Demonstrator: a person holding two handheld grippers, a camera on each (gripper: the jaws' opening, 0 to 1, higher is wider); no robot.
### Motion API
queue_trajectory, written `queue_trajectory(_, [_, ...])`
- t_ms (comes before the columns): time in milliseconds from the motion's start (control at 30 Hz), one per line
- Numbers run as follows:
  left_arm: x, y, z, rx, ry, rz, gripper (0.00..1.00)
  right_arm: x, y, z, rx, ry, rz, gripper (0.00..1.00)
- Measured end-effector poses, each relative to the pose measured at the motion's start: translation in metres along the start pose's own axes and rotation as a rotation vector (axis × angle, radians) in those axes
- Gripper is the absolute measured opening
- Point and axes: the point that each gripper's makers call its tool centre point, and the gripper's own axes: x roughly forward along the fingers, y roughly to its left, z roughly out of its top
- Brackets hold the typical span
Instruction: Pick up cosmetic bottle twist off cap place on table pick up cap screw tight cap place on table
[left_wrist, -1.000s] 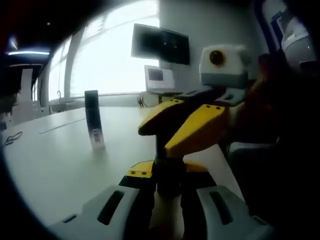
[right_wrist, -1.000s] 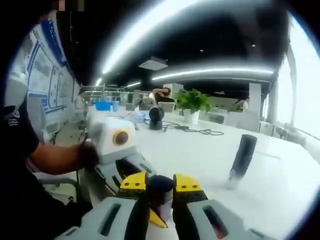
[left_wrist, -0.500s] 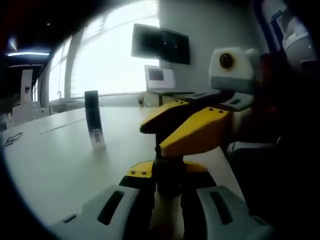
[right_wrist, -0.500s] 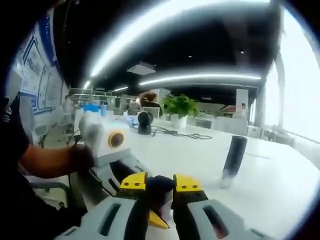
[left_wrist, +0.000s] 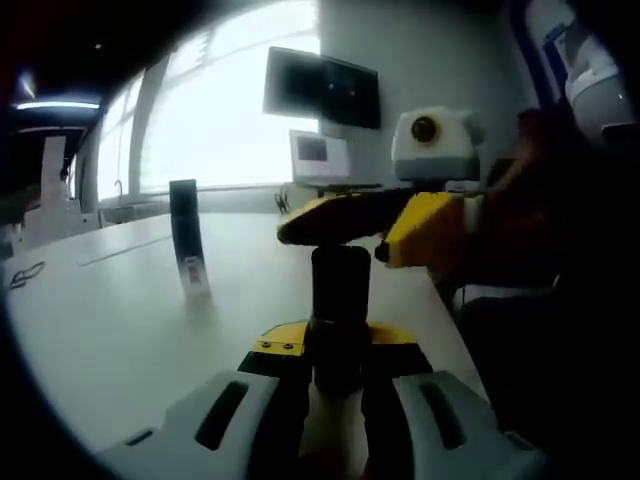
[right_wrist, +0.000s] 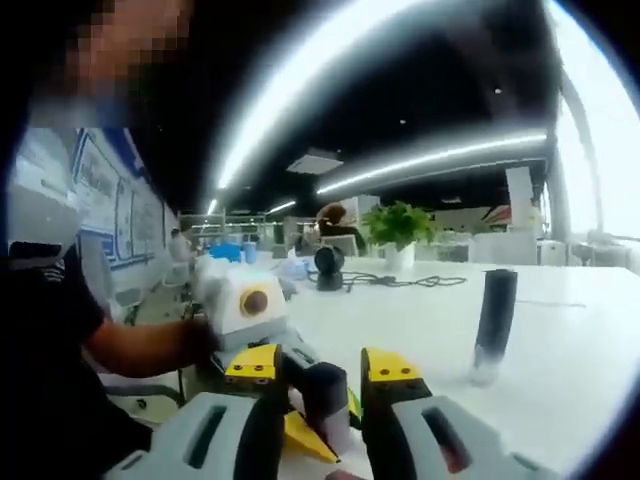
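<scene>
Since half a second ago our right gripper has let go: its jaws stand apart, off the cap. Our left gripper stays clamped on the bottle, upright between its jaws above the worktop. We judge another twist comes next.

The cosmetic bottle hides its lower end between the left gripper jaws. In the right gripper view its top looks dark and blurred, perhaps still capped. The label on the far dark tube is too small to read.
</scene>
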Motion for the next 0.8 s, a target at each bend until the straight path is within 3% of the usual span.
queue_trajectory(167, [0.0,-0.001,0.0,-0.011,-0.001,-0.002,0.09,-0.002,-0.002,0.008,0.001,0.019,0.139,0.19])
queue_trajectory(300, [0.0,-0.001,0.0,-0.019,-0.001,0.002,0.09,0.005,0.002,-0.004,-0.108,0.09,0.244,0.2])
queue_trajectory(400, [0.0,0.0,-0.001,-0.018,-0.001,0.002,0.09,0.008,0.013,-0.014,-0.102,0.133,0.335,0.18])
queue_trajectory(533, [0.001,0.0,-0.001,-0.002,-0.002,-0.001,0.09,0.016,0.009,-0.017,-0.092,0.144,0.351,0.17])
queue_trajectory(800, [0.001,-0.001,0.0,0.002,-0.002,-0.003,0.09,0.016,0.015,-0.016,-0.12,0.143,0.457,0.16])
